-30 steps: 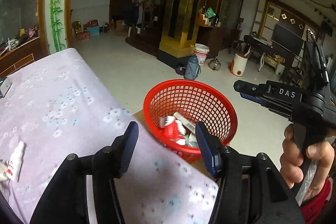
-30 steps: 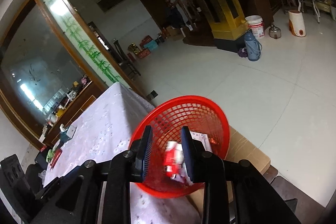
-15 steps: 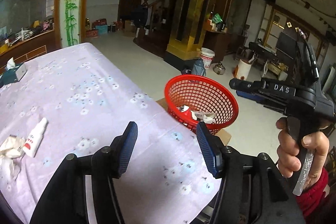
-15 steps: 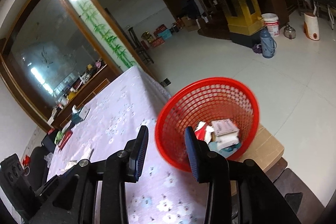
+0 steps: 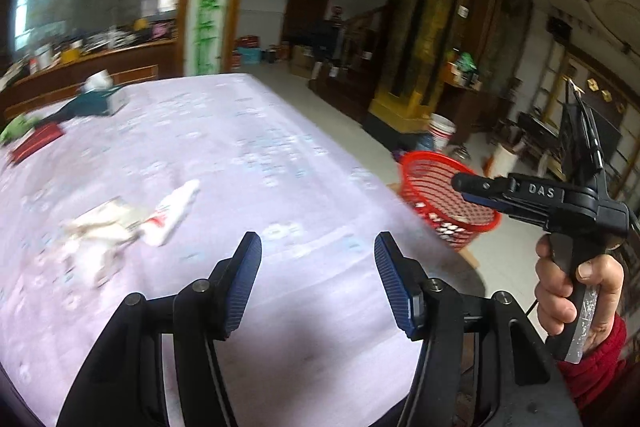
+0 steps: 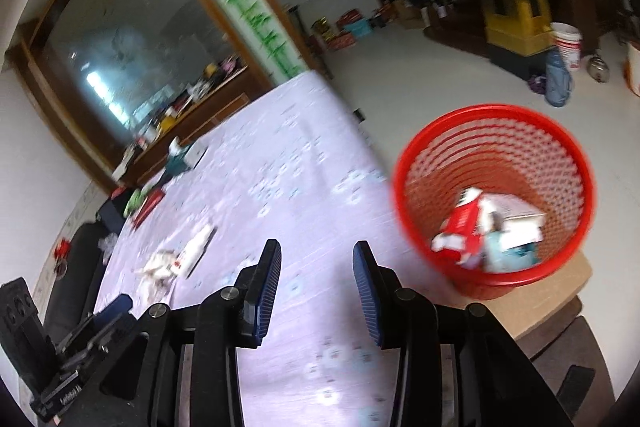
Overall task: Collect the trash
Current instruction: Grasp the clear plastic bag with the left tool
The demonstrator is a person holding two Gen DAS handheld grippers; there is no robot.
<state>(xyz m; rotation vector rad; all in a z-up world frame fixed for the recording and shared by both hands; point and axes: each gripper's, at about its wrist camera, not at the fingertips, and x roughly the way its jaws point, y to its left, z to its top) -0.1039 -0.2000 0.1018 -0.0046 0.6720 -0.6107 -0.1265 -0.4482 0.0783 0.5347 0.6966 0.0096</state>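
A red mesh basket (image 6: 496,187) stands on a cardboard box beside the table's right edge, holding a red-and-white packet (image 6: 460,227) and other wrappers; it also shows as the basket (image 5: 430,179) in the left wrist view. On the floral tablecloth lie a white tube with red print (image 5: 174,211) and a crumpled tissue (image 5: 100,227), seen too as the tube (image 6: 196,247) and tissue (image 6: 158,263). My left gripper (image 5: 316,259) is open and empty above the cloth. My right gripper (image 6: 316,263) is open and empty over the table edge; a hand (image 5: 568,291) holds it.
A teal tissue box (image 5: 94,101), a red booklet (image 5: 36,143) and a green item (image 5: 16,127) lie at the table's far left. A cluttered wooden sideboard (image 5: 88,67) stands behind. On the floor sit a white bucket (image 6: 568,45) and a blue flask (image 6: 558,79).
Both grippers have swung left, away from the basket and back over the table. The tube and tissue now sit nearer the middle of both views; the basket has slid to the right.
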